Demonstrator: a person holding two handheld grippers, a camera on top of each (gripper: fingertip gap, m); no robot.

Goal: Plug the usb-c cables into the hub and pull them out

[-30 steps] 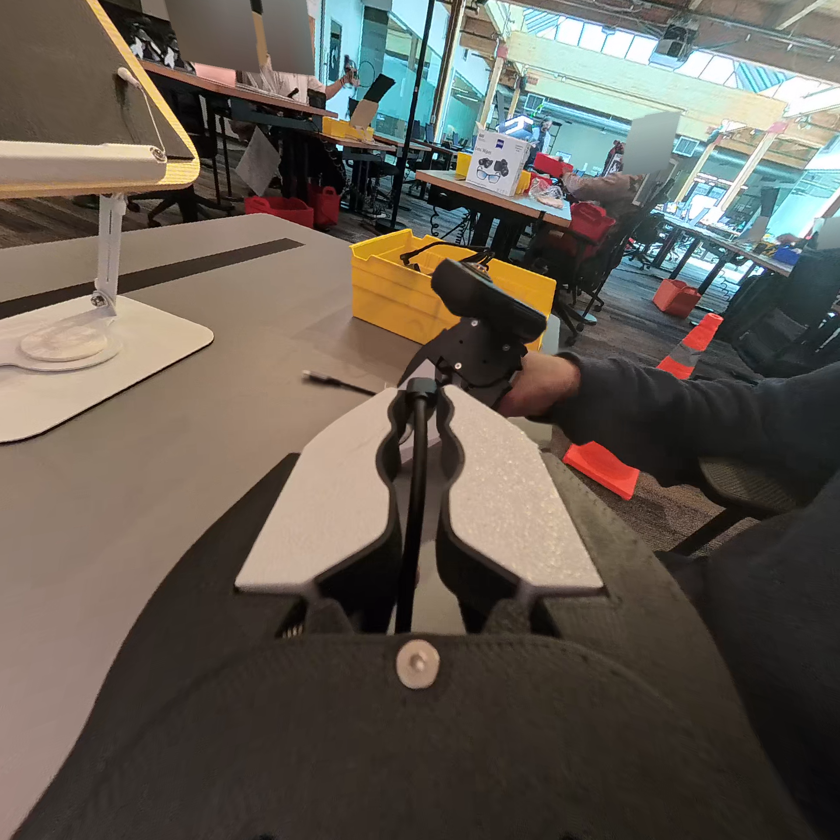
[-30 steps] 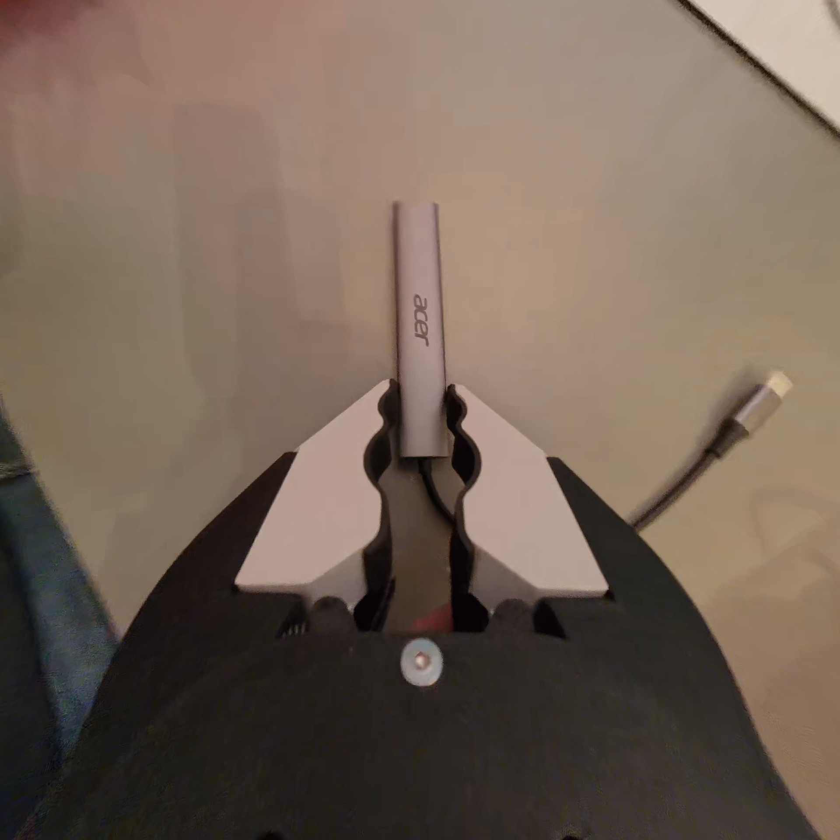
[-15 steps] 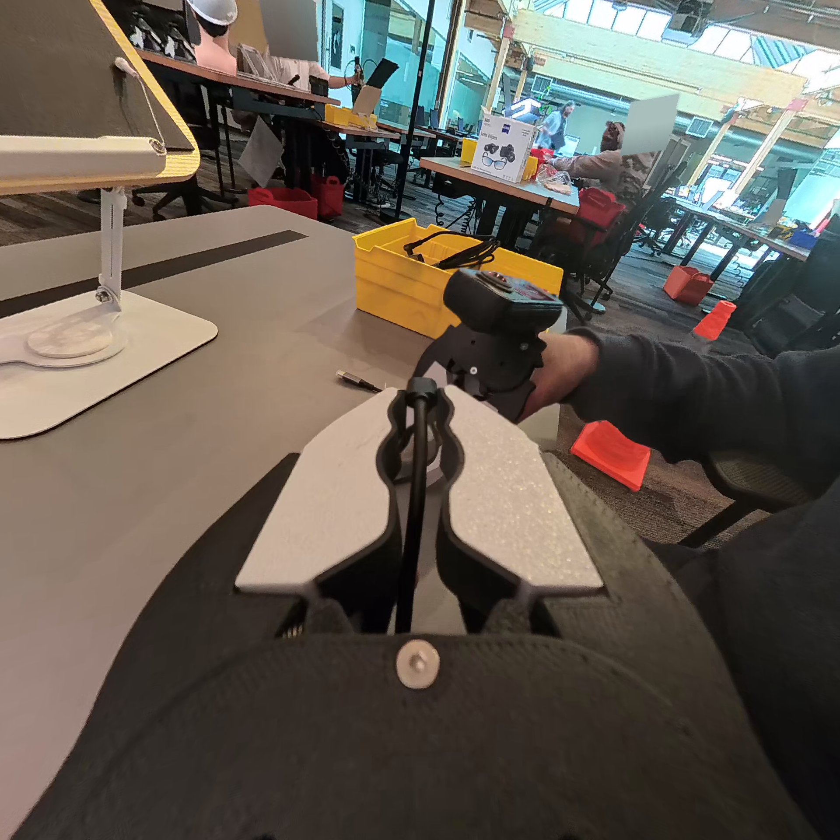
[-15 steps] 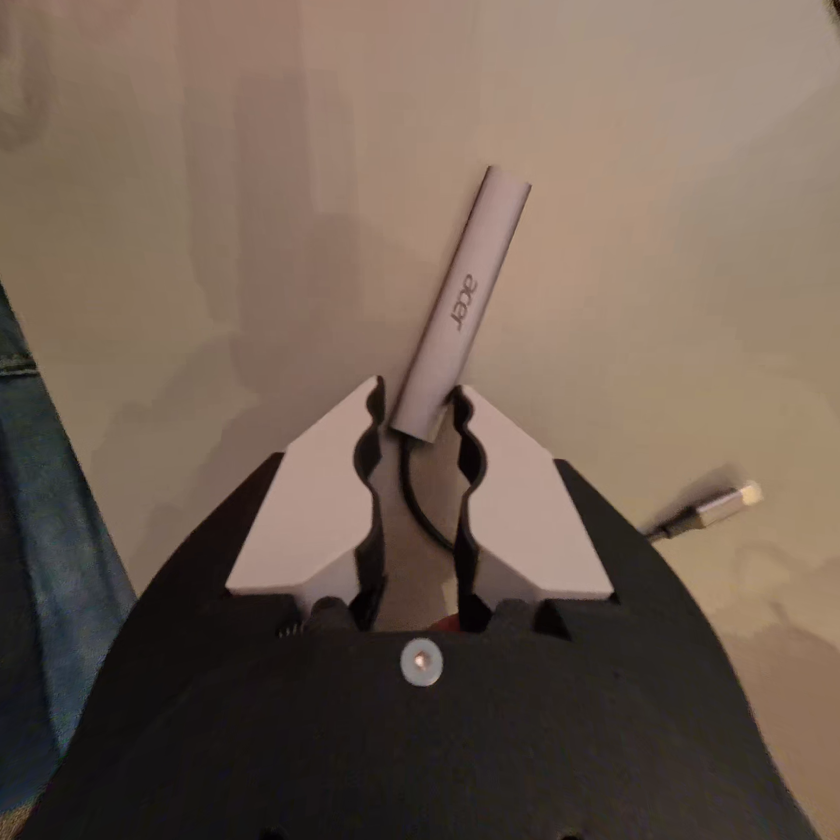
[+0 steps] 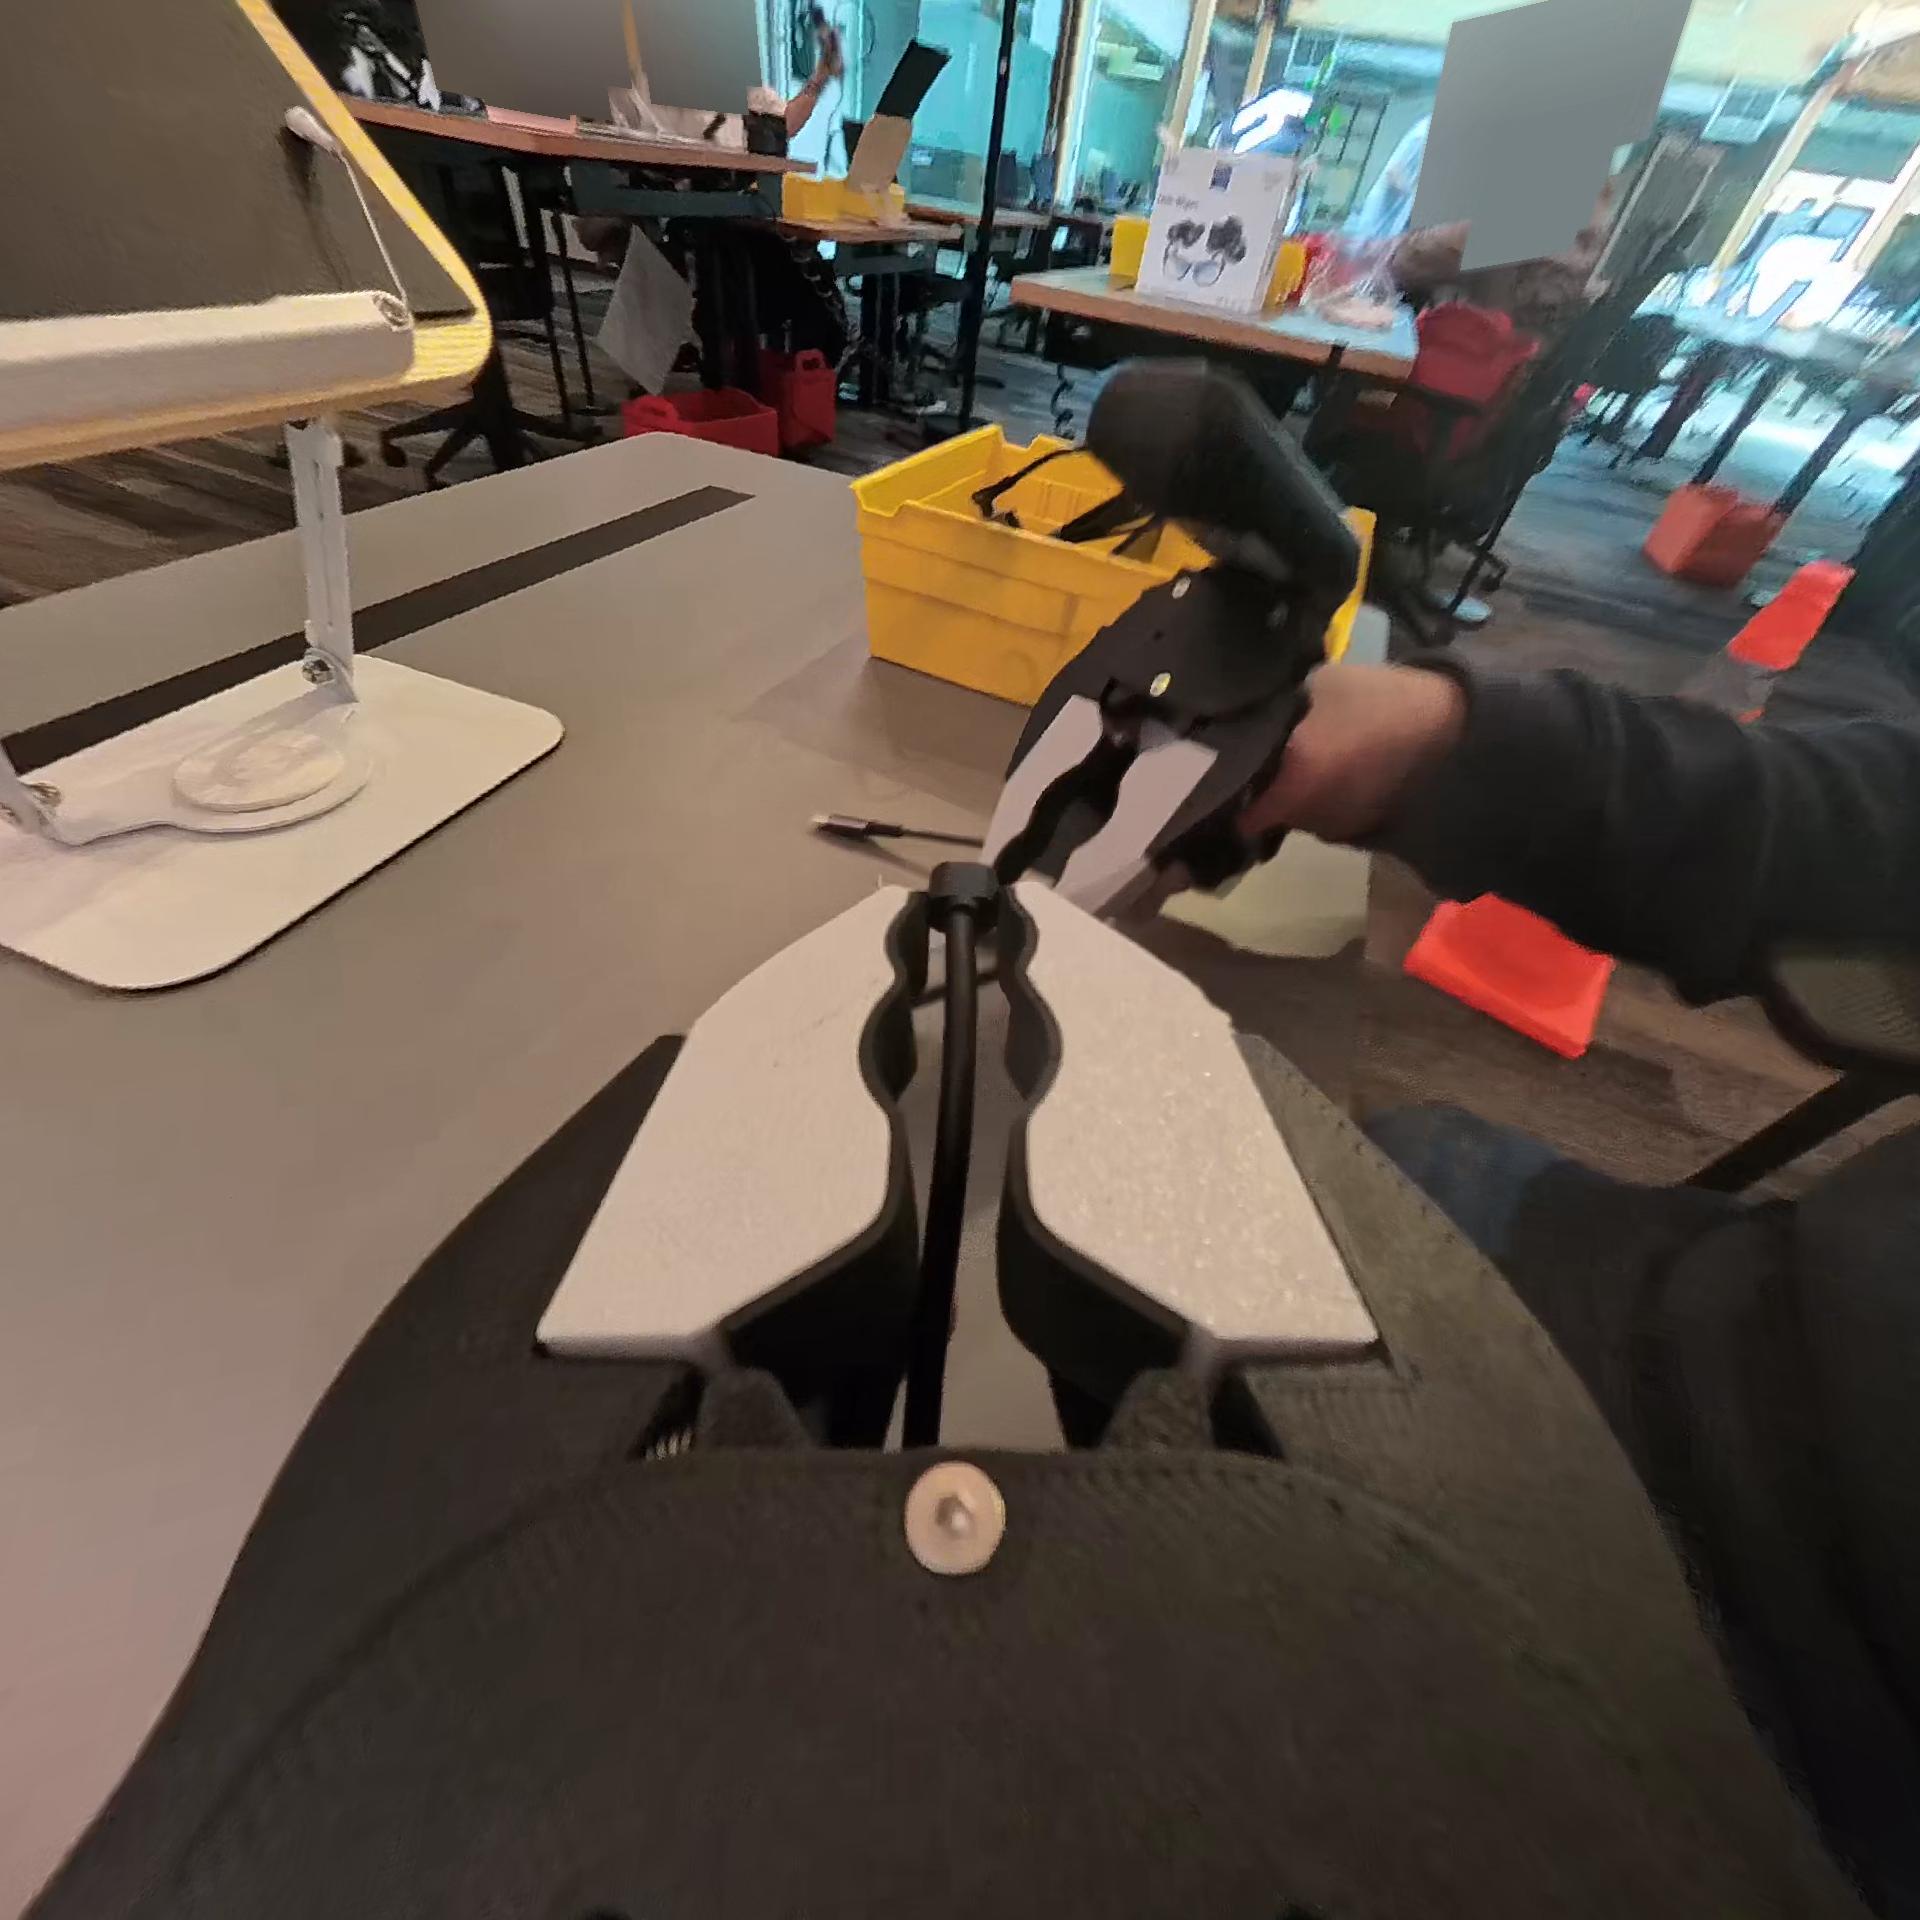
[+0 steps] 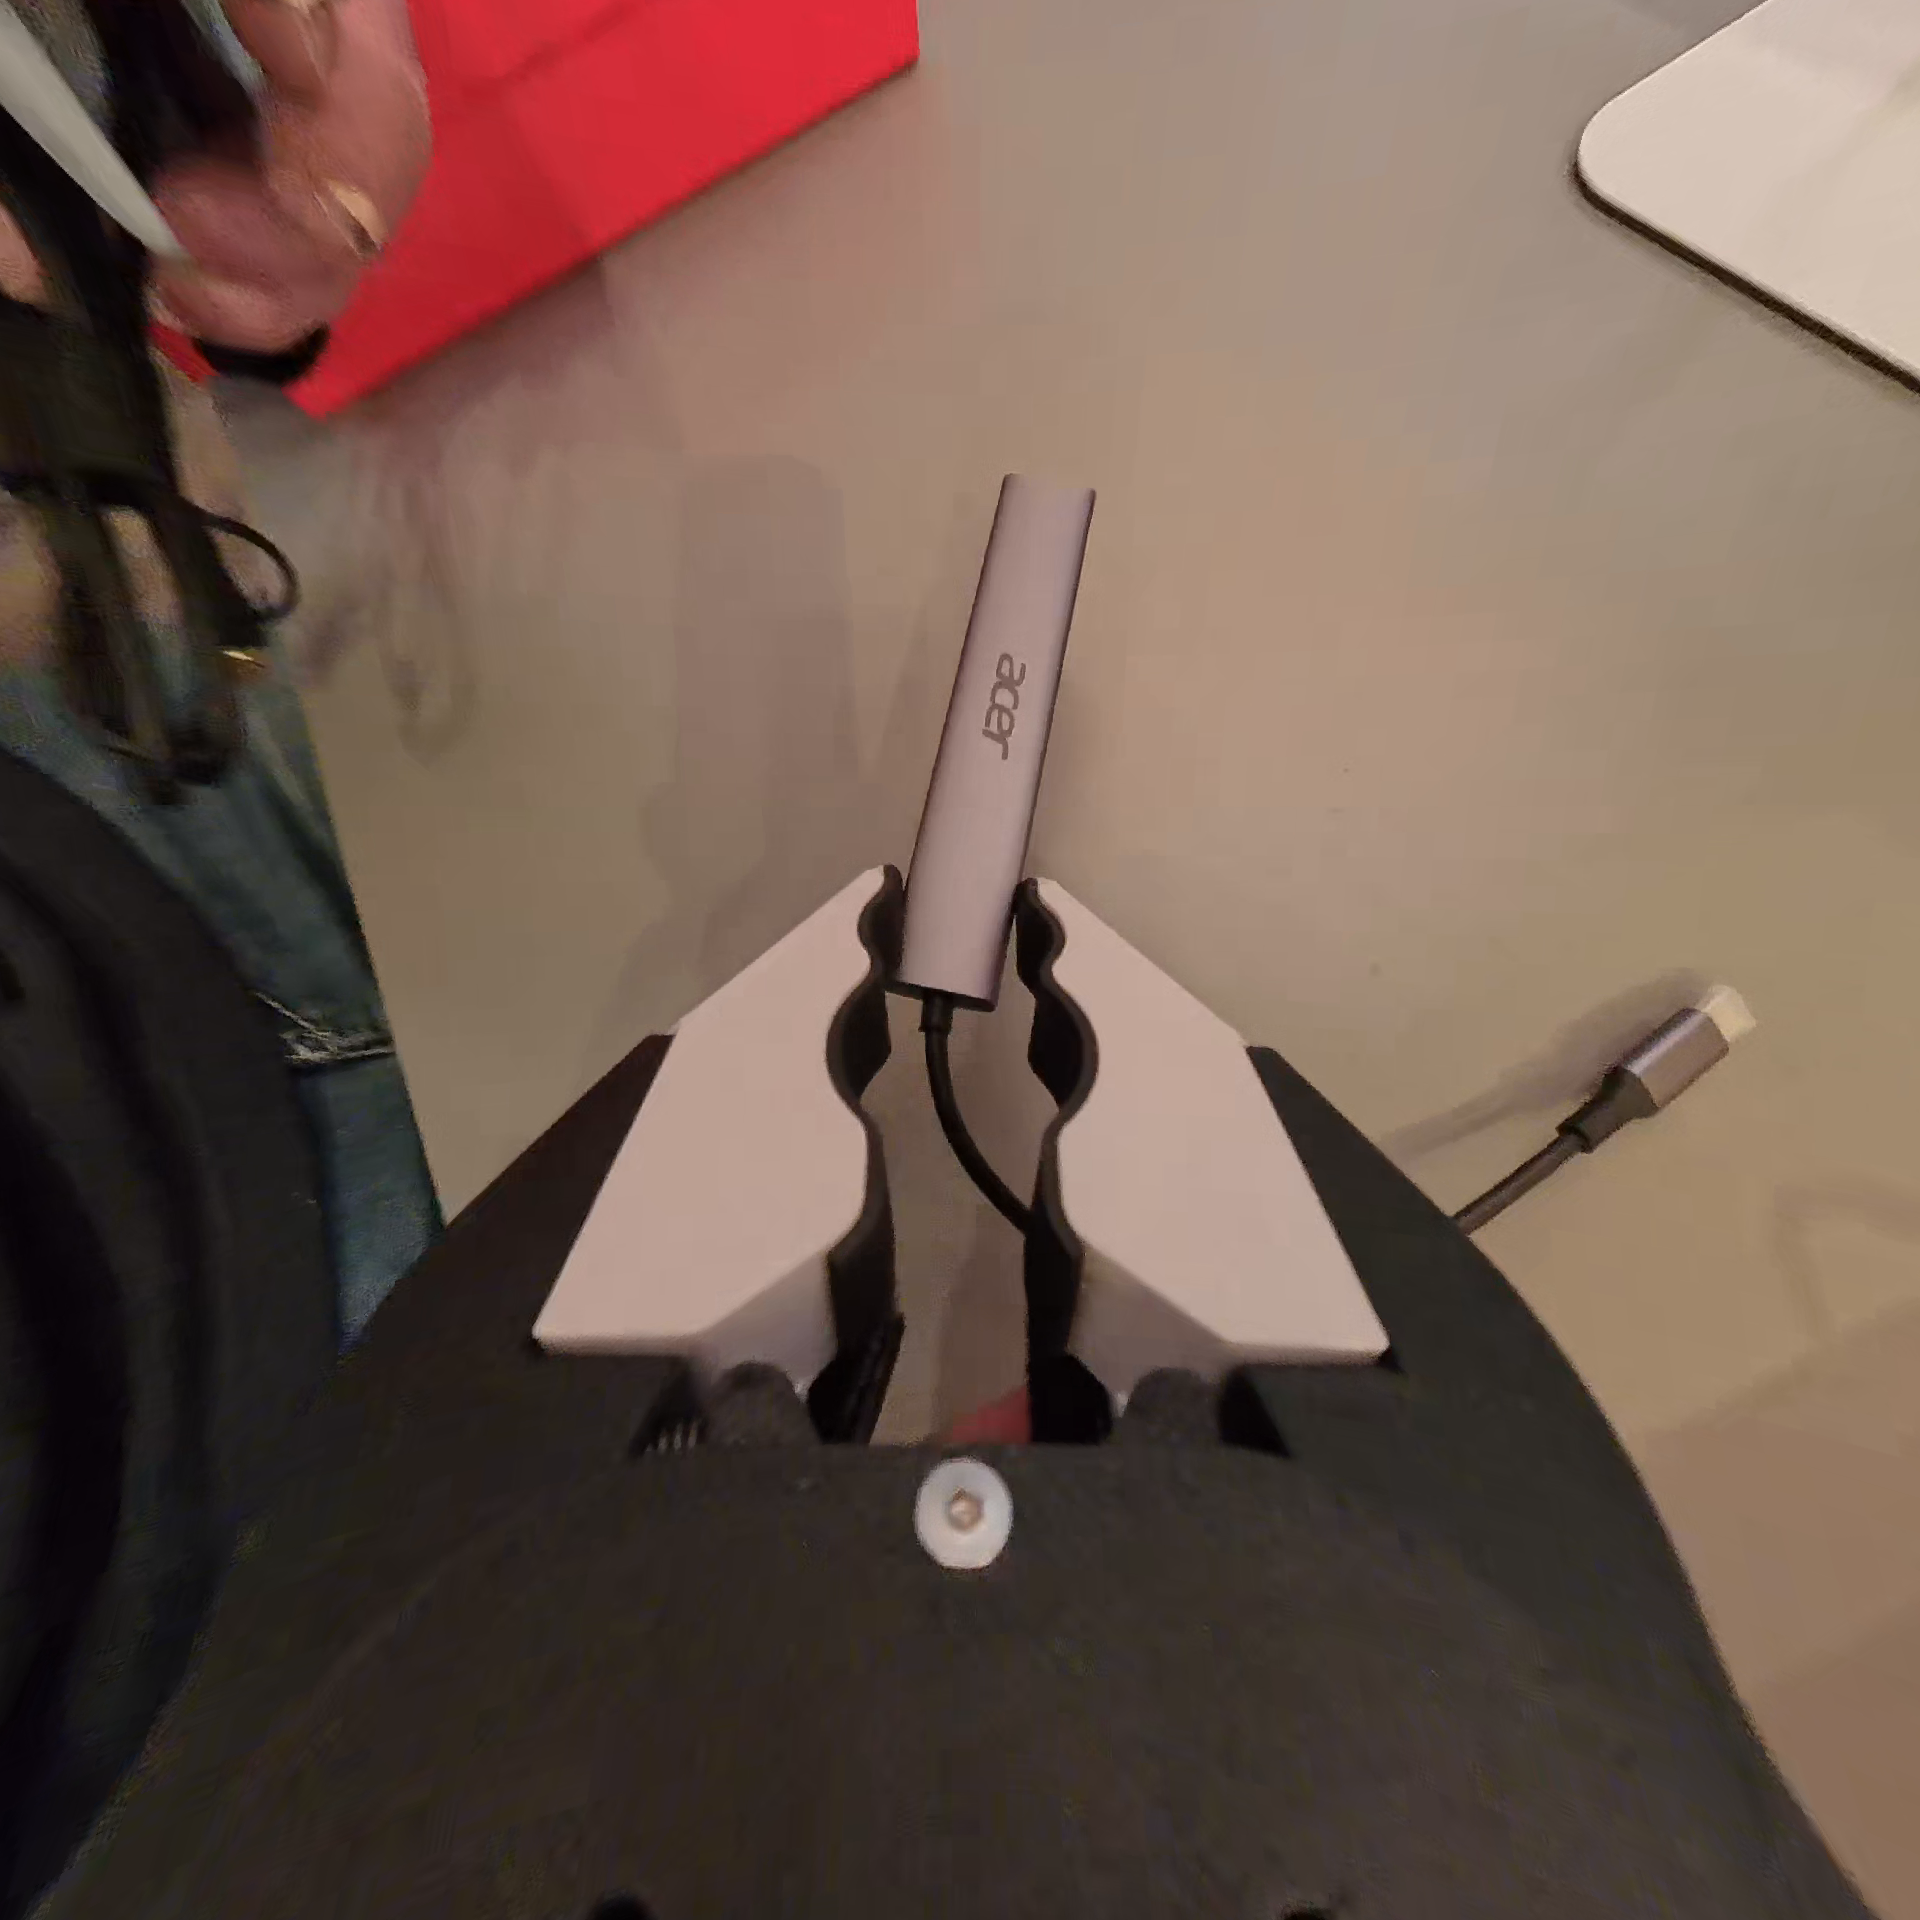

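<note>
Biggest thing first: the grey counter (image 5: pixel 312 1091) with the white stand base (image 5: pixel 260 790) on the left and the yellow bin (image 5: pixel 966 613) at the far edge, same layout as a second ago. What moved is the two tools relative to each other.

The right hand-held gripper (image 5: pixel 1060 883) was turned away from the left camera a second ago, mostly showing its back. Now it's swung round and tipped so its white fingers point down toward the left one's tips, nearly touching them in the left wrist view. In its own view it's clamped on the cable end of the slim grey hub (image 6: pixel 1008 748), which sticks out forward over the counter. Half a second ago the hub was cocked well off to the right with the fingers looser around it; now it sits straighter and looks pinched tight, so I'd say the grip got fixed.

The left hand-held gripper (image 5: pixel 961 904) hasn't changed: fingers closed on the black usb-c cable (image 5: pixel 951 1122), with the plug's black collar poking out at the tips.

A second, grey-tipped cable (image 6: pixel 1652 1070) lies loose on the counter just right of the hub.

My read: plug and hub are being lined up for the first insertion, nothing plugged in yet. I can't see the hub's ports from here.
</note>
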